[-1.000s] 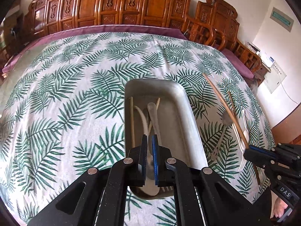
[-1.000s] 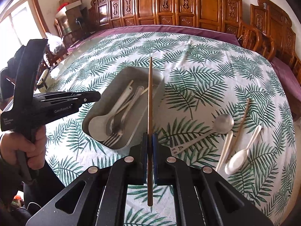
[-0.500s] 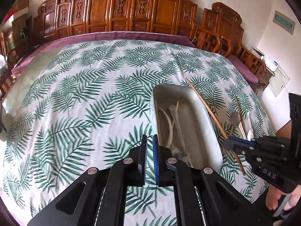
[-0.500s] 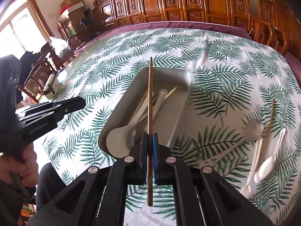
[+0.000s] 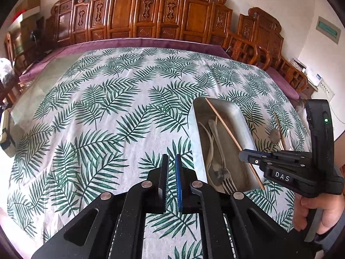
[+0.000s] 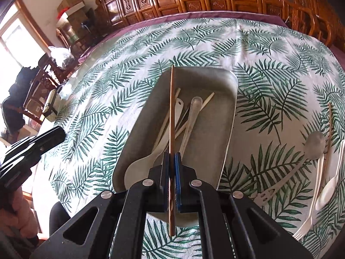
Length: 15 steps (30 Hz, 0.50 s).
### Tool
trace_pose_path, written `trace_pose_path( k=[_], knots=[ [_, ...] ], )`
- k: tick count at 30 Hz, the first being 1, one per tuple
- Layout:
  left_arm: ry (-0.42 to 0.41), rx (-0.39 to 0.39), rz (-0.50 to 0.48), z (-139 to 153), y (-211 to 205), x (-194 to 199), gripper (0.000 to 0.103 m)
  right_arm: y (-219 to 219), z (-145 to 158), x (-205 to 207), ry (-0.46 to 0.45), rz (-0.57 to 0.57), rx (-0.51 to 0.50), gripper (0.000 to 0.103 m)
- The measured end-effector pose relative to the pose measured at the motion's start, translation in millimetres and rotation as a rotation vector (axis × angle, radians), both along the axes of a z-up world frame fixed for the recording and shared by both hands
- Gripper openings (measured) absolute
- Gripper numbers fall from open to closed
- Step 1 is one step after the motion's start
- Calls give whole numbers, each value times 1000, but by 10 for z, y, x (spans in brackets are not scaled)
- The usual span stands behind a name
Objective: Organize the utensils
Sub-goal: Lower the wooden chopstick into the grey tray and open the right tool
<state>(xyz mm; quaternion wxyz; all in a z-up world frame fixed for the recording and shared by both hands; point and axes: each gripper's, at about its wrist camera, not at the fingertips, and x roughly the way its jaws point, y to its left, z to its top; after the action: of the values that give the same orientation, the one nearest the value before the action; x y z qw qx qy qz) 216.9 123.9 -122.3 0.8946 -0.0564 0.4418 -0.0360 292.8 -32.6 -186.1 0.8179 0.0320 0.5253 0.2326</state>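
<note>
Left claw [image 5: 170,161] hangs over the leafy bench [image 5: 97,108], pads nearly together with nothing between them. Right claw [image 6: 171,159] is clamped on a wooden chopstick [image 6: 171,108] above the metal tray [image 6: 224,108], which has spoons and a fork inside. More cutlery [image 6: 319,161] lies just right of the tray.

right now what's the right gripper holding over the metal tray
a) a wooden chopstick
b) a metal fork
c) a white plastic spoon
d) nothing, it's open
a: the right gripper is shut on a wooden chopstick that runs lengthwise above the metal tray, while the white spoon and the other utensils lie loose inside the tray.
</note>
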Motion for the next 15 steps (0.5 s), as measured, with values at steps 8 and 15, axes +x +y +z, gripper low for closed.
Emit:
trace_pose_path(
  k=[8,15],
  knots=[
    [0,1,2,13,-10,-26,5,9,-89,88,7,-14,-38,6],
    [-5,8,-8,55,-53,-56,5,-3,-4,109,-31,-12,-38,9]
  ],
)
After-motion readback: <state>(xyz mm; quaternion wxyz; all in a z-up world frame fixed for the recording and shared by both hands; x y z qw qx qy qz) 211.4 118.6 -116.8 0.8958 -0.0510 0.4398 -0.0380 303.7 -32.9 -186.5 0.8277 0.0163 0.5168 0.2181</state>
